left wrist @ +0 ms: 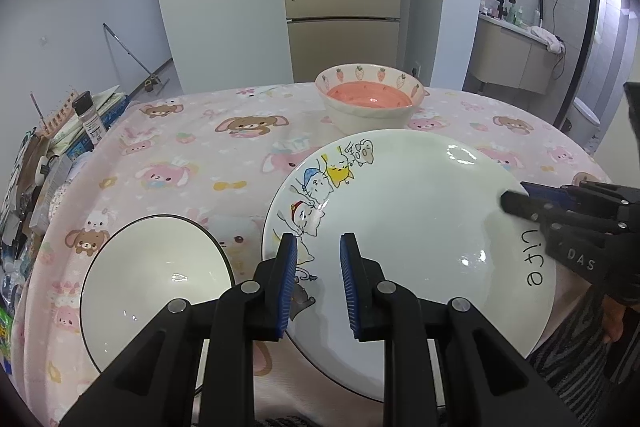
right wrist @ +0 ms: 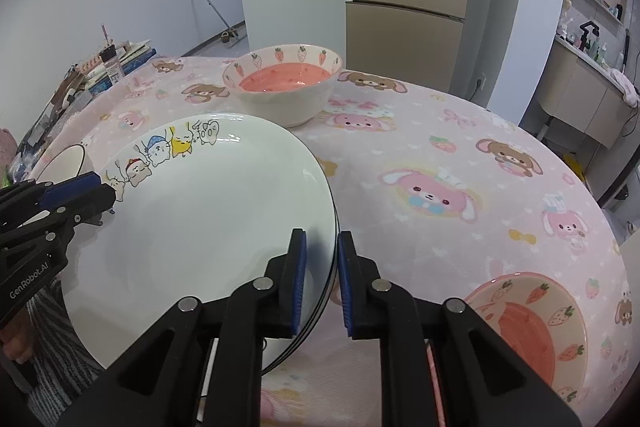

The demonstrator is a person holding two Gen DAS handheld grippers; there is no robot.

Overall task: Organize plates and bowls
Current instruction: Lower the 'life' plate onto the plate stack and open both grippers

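Strawberry bowl (right wrist: 285, 87) sits upright, pink inside, beyond cartoon plate (right wrist: 208, 219).

Centred on pink cartoon-print clothed surface (right wrist: 460, 147): large white cartoon-cat plate (right wrist: 208, 227), atop another plate. Behind it, strawberry-patterned pink-lined bowl (right wrist: 284, 87); left, black-rimmed white bowl (left wrist: 156, 279); right, second strawberry bowl (right wrist: 528, 327).

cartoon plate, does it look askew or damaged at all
No damage shows. The cartoon plate sits tilted, one edge resting on a black-rimmed plate under it. The right claw straddles that rim; the left claw hangs open above it.
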